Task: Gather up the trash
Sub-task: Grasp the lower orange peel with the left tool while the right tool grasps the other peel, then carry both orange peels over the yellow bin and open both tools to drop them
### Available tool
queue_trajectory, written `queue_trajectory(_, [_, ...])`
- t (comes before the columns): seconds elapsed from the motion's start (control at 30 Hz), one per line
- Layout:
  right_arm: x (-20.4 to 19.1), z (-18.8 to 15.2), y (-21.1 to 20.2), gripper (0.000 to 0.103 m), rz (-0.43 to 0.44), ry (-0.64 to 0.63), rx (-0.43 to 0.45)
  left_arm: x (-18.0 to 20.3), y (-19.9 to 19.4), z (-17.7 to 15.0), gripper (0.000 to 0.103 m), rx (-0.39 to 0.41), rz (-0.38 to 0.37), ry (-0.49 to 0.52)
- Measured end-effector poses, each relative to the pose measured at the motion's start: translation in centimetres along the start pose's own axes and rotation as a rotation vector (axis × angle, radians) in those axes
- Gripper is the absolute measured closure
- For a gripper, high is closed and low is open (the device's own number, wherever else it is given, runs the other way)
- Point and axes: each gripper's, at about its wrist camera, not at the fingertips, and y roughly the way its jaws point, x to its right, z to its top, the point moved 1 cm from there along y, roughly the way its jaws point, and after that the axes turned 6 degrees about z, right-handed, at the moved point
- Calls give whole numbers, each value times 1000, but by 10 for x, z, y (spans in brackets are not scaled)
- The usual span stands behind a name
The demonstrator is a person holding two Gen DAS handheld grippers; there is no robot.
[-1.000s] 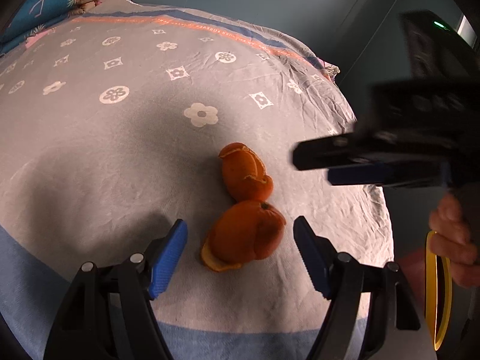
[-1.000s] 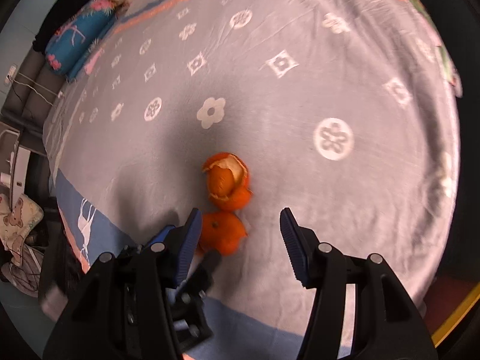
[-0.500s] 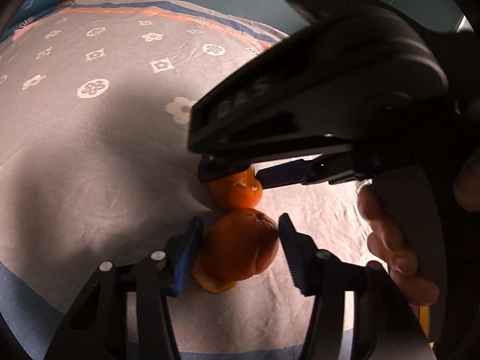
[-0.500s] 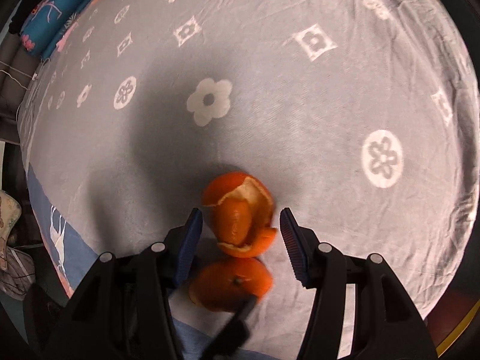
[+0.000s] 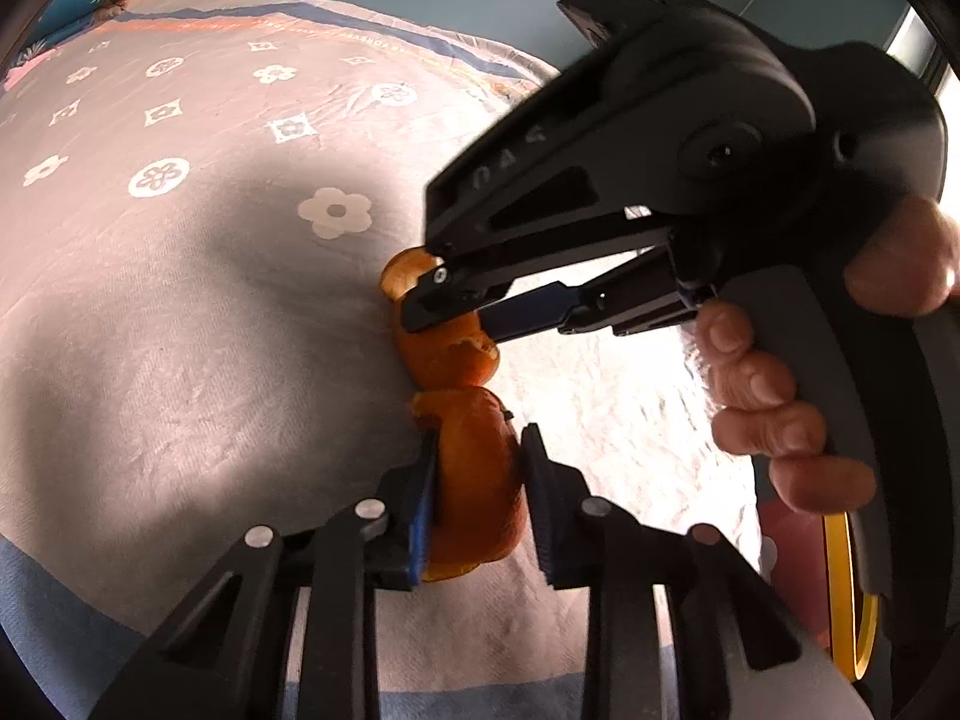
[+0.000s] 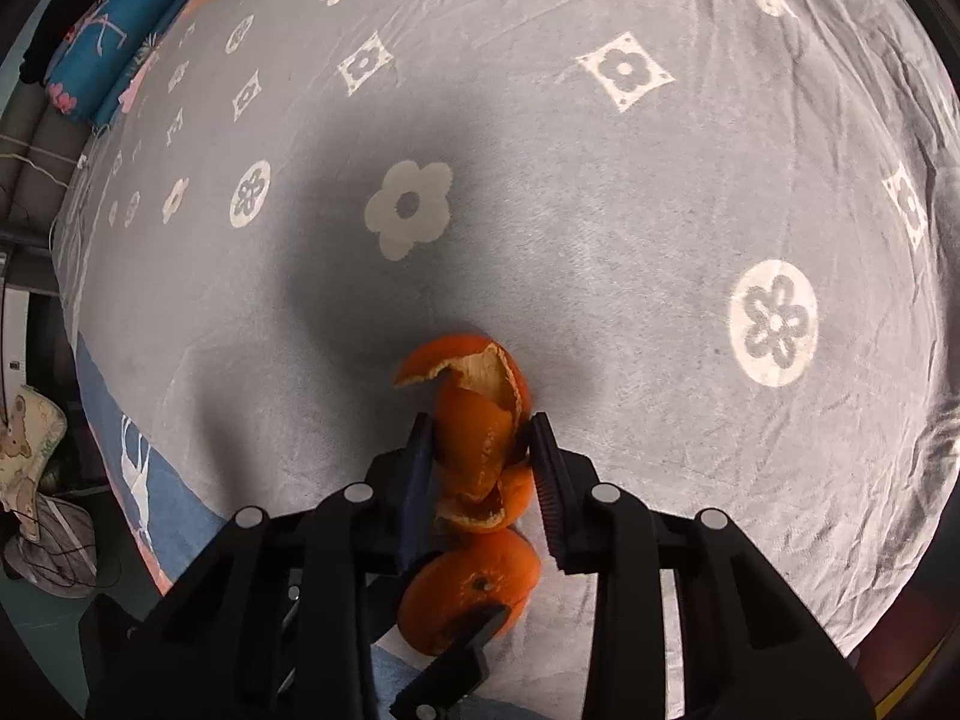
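Observation:
Two pieces of orange peel lie touching on a grey flowered bedspread (image 5: 180, 312). My left gripper (image 5: 477, 492) is shut on the near peel (image 5: 474, 480), which still rests on the cover. My right gripper (image 6: 483, 468) is shut on the far, curled peel (image 6: 480, 420); in the left wrist view it reaches in from the right over that peel (image 5: 438, 354). The near peel also shows low in the right wrist view (image 6: 468, 588), with a left fingertip (image 6: 462, 654) against it.
Pillows (image 6: 102, 48) lie at the far end of the bed. The bed's edge with a blue border (image 6: 138, 480) runs close by. A yellow-rimmed container (image 5: 852, 594) stands beyond the bed's edge at lower right. Clutter (image 6: 36, 480) sits on the floor.
Both grippers came down around the peels and closed, the left on the near peel, the right on the far curled one. The right gripper swung in over the far peel.

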Motion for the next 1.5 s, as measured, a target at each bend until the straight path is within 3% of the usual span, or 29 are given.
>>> queue_trajectory(0.17, [14, -4, -30, 74, 40, 18, 63, 4, -19, 4, 81, 30, -7, 19])
queue_trajectory(0.37, [31, -30, -101, 74, 68, 21, 217, 24, -69, 3, 81, 122, -21, 90])
queue_trajectory(0.6, [52, -98, -185, 74, 74, 4, 370, 80, -138, -2, 81, 221, -49, 199])
queue_trajectory(0.8, [88, -174, -242, 74, 92, 47, 479, 120, -182, -18, 81, 254, -64, 270])
queue_trajectory(1.2, [145, -296, -297, 73, 93, 136, 649, 201, -231, -53, 81, 322, -91, 429])
queue_trajectory(1.5, [193, -367, -318, 73, 118, 207, 810, 257, -222, -71, 81, 315, -119, 522])
